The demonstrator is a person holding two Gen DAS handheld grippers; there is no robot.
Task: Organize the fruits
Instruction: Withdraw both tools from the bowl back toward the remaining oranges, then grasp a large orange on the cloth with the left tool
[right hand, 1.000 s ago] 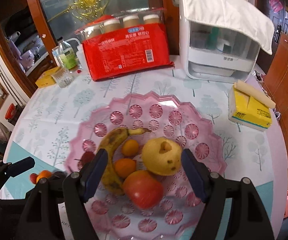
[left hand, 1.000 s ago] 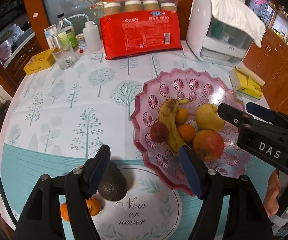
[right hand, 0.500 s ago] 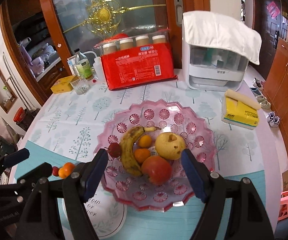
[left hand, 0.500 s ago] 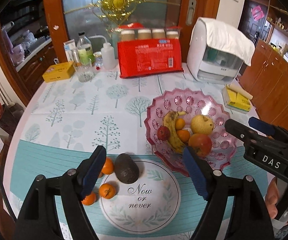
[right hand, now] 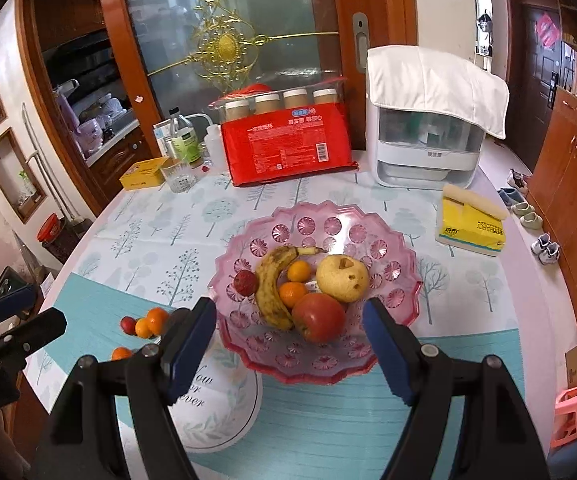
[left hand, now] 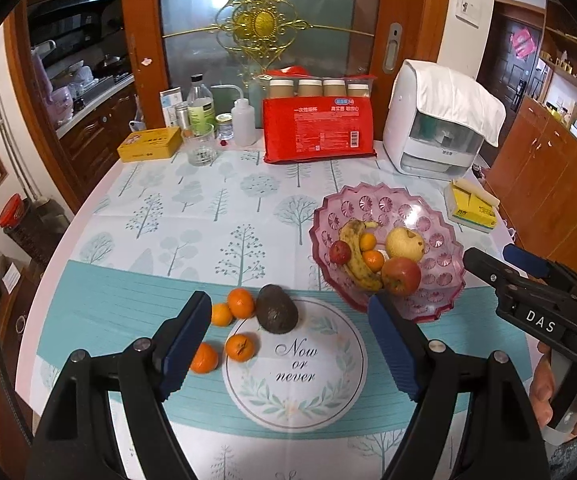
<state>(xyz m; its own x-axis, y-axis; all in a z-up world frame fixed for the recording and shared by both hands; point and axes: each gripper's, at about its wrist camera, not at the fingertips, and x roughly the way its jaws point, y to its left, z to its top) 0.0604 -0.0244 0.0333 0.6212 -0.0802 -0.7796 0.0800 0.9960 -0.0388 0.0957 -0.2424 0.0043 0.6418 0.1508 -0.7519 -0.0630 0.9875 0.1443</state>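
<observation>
Both grippers hung above the table, nothing between the jaws of either. The left gripper (left hand: pixel 290 338) had just been opening and stood spread wide, empty; the right gripper (right hand: pixel 288 346) was also spread and empty.

Loose fruit lay on the tree-print tablecloth (left hand: pixel 192 216), near the left gripper: a dark, rough-skinned avocado (left hand: pixel 276 309) on the rim of the round white "Now or never" placemat (left hand: pixel 295 364), and four small orange tangerines (left hand: pixel 240 303) clustered just beside it on its left. A small red fruit (right hand: pixel 128 324) showed by that cluster in the right wrist view only; type unclear.

The scalloped pink translucent plastic fruit bowl (left hand: pixel 384 204) sat to the right, apart from the loose fruit, already holding a spotted yellow banana (right hand: pixel 269 286), a yellow pear (right hand: pixel 342 279), a red apple (right hand: pixel 318 317), two small tangerines and a small red fruit.

Handling, as judgement: the avocado was probably the heaviest loose piece, firm but bruisable, its pebbly skin giving decent friction; best pinched across the widest part of the belly, not the tapered end. The tangerines looked light and round, with soft skin that gives, and would likely roll; grip across the middle, lightly. The bowl looked light and could slide or tip if nudged at the rim, so fruit was better lowered into the free far side than dropped on the pile.
</observation>
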